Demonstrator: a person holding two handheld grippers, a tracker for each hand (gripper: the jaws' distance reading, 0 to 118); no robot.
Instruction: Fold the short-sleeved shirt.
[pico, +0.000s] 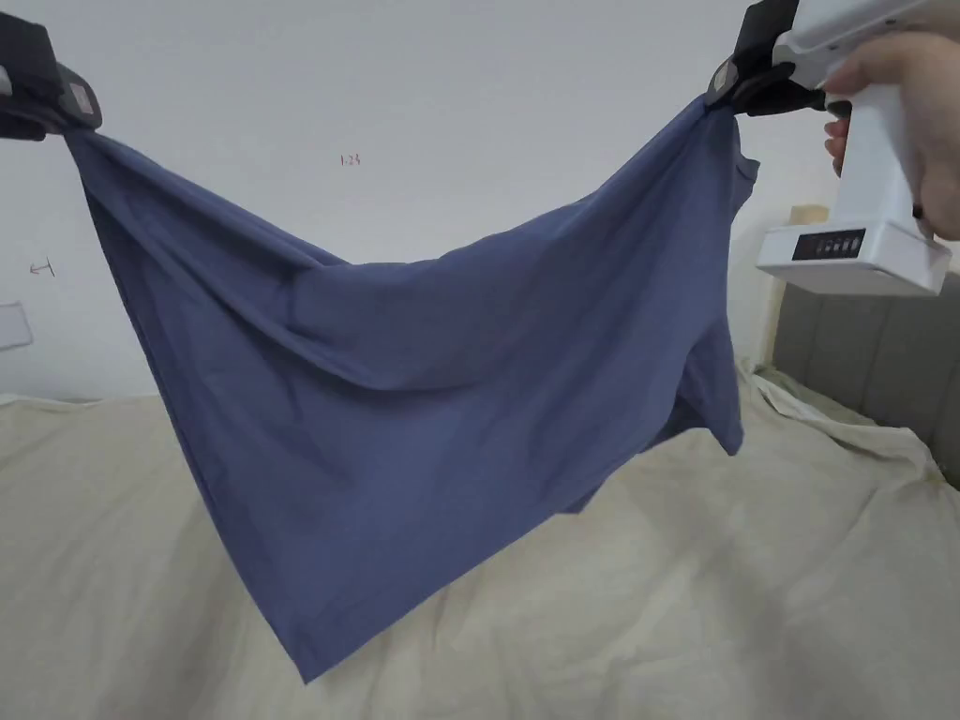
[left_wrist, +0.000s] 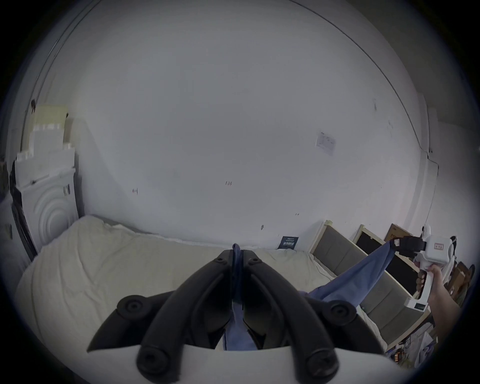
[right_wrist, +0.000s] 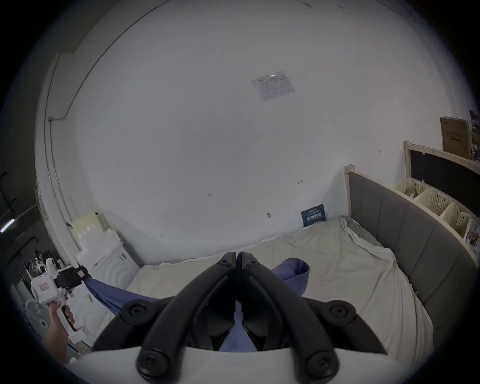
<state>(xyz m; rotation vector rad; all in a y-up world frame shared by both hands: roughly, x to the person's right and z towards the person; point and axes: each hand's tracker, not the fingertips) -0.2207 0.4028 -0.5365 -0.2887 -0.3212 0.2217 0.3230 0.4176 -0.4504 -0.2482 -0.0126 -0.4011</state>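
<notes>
- My left tool (pico: 67, 127) is clamped on one corner of the blue short-sleeved shirt (pico: 422, 394), up at the top left of the head view.
- In the left gripper view, both black jaws of that tool (left_wrist: 237, 253) press together on a strip of blue cloth that runs down between them.
- My right tool (pico: 727, 98) is closed on the opposite end of the shirt, at the top right of the head view, with my right hand (pico: 914, 122) around its white handle.
- In the right gripper view, the jaws of that tool (right_wrist: 237, 256) meet with blue fabric pinched in the seam and more of it bunched just to the right.
- The shirt hangs in the air between the two tools, sagging in the middle, its top edge drooping in a curve.
- Its lowest corner points down over the bed (pico: 703, 600), which is covered in a wrinkled cream sheet; I cannot tell whether that corner touches the sheet.
- A sleeve or loose flap dangles on the right side, below my right tool.
- Behind the shirt is a plain white wall (pico: 422, 112), and a grey padded headboard (pico: 872, 366) stands at the right end of the bed.
</notes>
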